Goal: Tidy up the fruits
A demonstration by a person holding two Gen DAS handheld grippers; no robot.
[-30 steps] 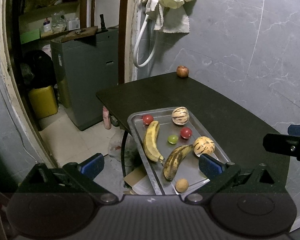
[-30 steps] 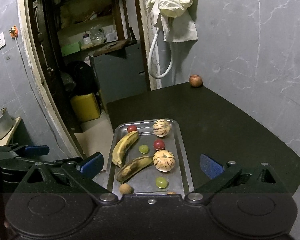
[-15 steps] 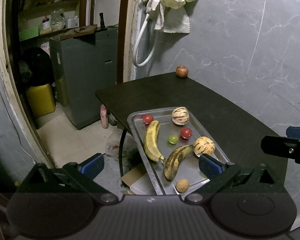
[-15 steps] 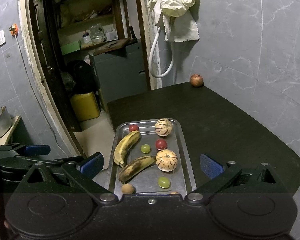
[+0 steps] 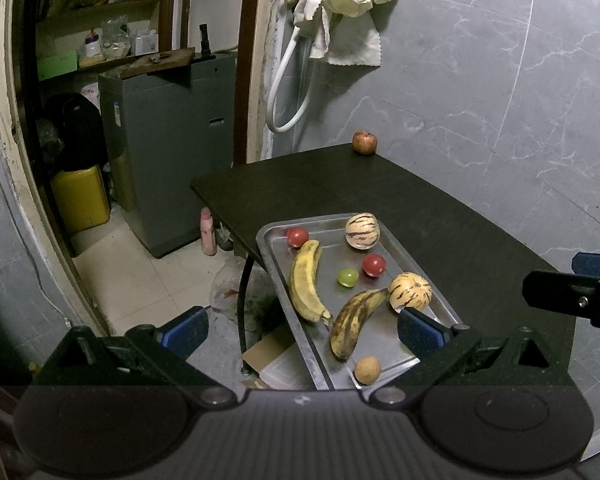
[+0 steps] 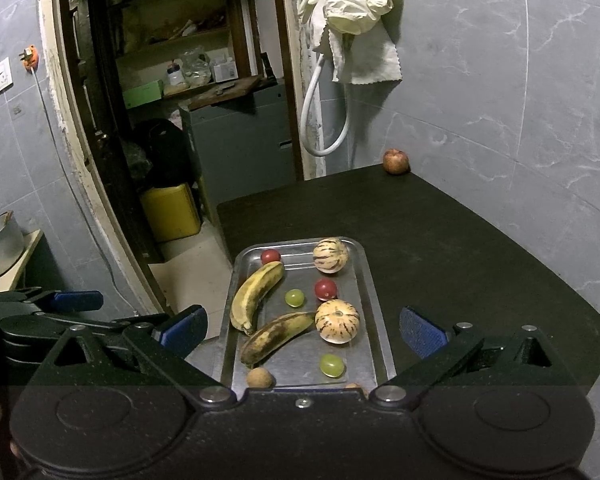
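Observation:
A steel tray [image 6: 374, 304] [image 5: 270, 256] sits at the near left corner of a dark table [image 6: 460, 248]. On it lie a yellow banana [image 6: 256, 294], a spotted brown banana [image 6: 278, 336], two striped melons [image 6: 331, 255] [image 6: 337, 321], two red tomatoes [image 6: 271, 256] [image 6: 325, 289], green grapes [image 6: 295, 297] [image 6: 332, 365] and a small brown fruit [image 6: 260, 377]. A lone apple [image 6: 396, 161] rests at the table's far corner. My left gripper [image 5: 300, 326] and right gripper [image 6: 302, 326] both hover open in front of the tray, holding nothing.
Beyond the table's left edge the floor drops away, with a grey cabinet [image 5: 168, 148], a yellow canister [image 5: 80, 198] and a pink bottle [image 5: 207, 232]. A cloth and white hose [image 6: 352, 40] hang on the tiled wall. A metal pot [image 6: 0, 244] stands far left.
Both grippers have shifted only slightly; the tray and fruit sit a little farther up in the views. Nothing was grasped or released.

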